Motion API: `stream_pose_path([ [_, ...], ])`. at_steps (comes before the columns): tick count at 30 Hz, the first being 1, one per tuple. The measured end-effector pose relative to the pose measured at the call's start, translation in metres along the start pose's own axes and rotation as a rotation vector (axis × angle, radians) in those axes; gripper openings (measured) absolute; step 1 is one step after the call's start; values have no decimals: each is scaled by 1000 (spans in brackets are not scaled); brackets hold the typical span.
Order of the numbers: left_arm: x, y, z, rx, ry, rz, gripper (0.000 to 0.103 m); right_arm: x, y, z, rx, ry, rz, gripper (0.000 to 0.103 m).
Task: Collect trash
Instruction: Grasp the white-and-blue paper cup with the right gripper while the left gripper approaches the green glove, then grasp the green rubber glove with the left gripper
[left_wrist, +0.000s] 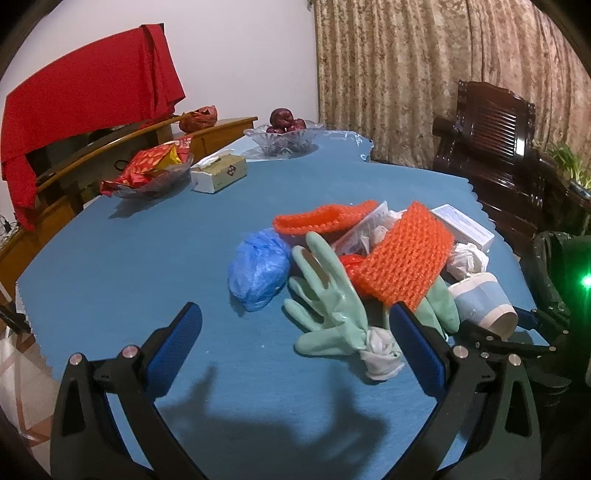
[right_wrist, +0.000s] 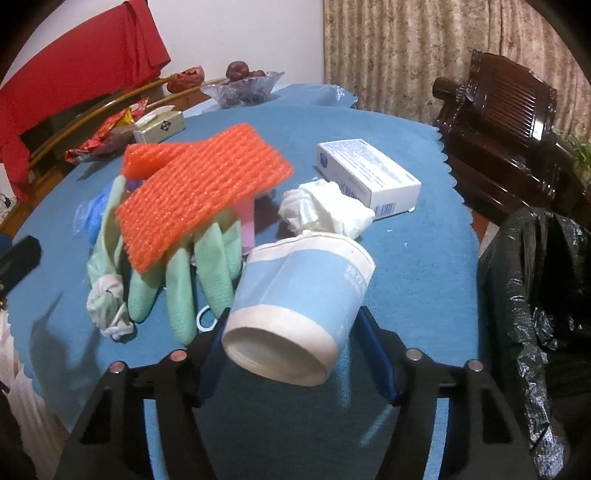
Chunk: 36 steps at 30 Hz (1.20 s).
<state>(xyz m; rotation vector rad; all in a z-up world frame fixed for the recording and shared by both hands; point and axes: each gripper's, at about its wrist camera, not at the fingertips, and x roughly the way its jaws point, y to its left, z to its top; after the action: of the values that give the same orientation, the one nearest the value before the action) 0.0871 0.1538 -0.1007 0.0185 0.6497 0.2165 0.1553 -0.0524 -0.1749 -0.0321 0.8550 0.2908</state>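
Note:
A pile of trash lies on the blue table (left_wrist: 122, 258): orange foam netting (left_wrist: 402, 254), pale green rubber gloves (left_wrist: 328, 295), a crumpled blue plastic bag (left_wrist: 258, 269), white crumpled tissue (left_wrist: 380, 350) and a white carton (left_wrist: 465, 225). My left gripper (left_wrist: 295, 332) is open and empty just in front of the gloves. My right gripper (right_wrist: 291, 336) is shut on a blue-and-white paper cup (right_wrist: 299, 310), held on its side with its base toward the camera, above the table. The cup also shows in the left wrist view (left_wrist: 484, 299). The netting (right_wrist: 199, 199), gloves (right_wrist: 177, 280), tissue (right_wrist: 325, 210) and carton (right_wrist: 369, 173) lie beyond it.
A bin lined with a black bag (right_wrist: 535, 295) stands at the table's right edge. A tissue box (left_wrist: 219, 171), a glass dish of red snack packs (left_wrist: 147, 173) and a glass fruit bowl (left_wrist: 284, 136) sit at the far side. A dark wooden chair (left_wrist: 495, 147) stands right.

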Motion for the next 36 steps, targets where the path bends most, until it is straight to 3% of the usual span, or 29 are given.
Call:
stream_pose_path([
  [7, 9, -18, -5, 11, 13, -27, 93, -15, -3, 3, -21, -38, -32, 60],
  [9, 14, -23, -7, 14, 20, -36, 83, -19, -6, 5, -19, -46, -41, 60],
  [16, 46, -33, -17, 1, 118, -51, 75, -25, -12, 9, -9, -54, -44, 60],
  [19, 52, -28, -20, -35, 141, -132, 61, -27, -12, 8, -20, -56, -43, 60],
  [21, 51, -26, -20, -48, 148, -192, 46, -29, -11, 8, -26, -57, -41, 60],
  [27, 43, -12, -21, -84, 160, -252, 26, -39, -8, 6, -24, -72, -27, 60],
  [32, 24, -3, -18, -100, 137, -255, 16, -52, -6, 10, -23, -103, -14, 60],
  [36, 4, 1, -8, -95, 89, -263, 14, -67, -7, 15, -19, -140, -4, 60],
])
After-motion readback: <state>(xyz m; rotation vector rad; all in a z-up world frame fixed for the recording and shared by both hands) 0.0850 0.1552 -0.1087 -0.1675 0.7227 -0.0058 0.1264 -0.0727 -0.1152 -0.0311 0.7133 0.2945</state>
